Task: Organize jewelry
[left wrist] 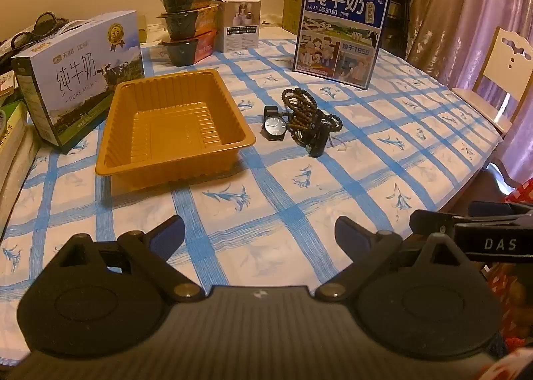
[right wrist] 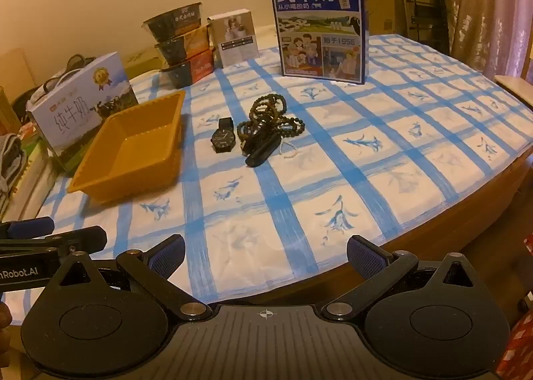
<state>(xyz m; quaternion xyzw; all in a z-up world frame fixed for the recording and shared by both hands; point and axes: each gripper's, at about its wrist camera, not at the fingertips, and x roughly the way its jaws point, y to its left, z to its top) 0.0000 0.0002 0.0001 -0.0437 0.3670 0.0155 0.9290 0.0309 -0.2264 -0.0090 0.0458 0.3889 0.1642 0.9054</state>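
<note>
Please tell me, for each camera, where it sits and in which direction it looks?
Left wrist: sits on the left gripper, facing down-forward over the table; its open fingers show, the right gripper's side at right.
Right wrist: sits on the right gripper, same direction; open fingers, left gripper at left.
Shared: orange tray, watch, beads.

Both cameras are sitting just behind their own open fingers, hovering over the near edge of the table (left wrist: 299,186) and looking forward and downward across the blue-checked cloth. The left wrist view is facing the orange tray (left wrist: 173,123) almost head-on, with the right gripper (left wrist: 466,233) poking in at its right edge. The right wrist view is standing further right, seeing the orange tray (right wrist: 130,150) at its left and the left gripper (right wrist: 50,240) entering there. Both are sharing the wristwatch (left wrist: 274,125) (right wrist: 224,140), the bead pile (left wrist: 306,113) (right wrist: 269,120) and the blue milk carton (left wrist: 339,33) (right wrist: 319,26), all at middle distance.
</note>
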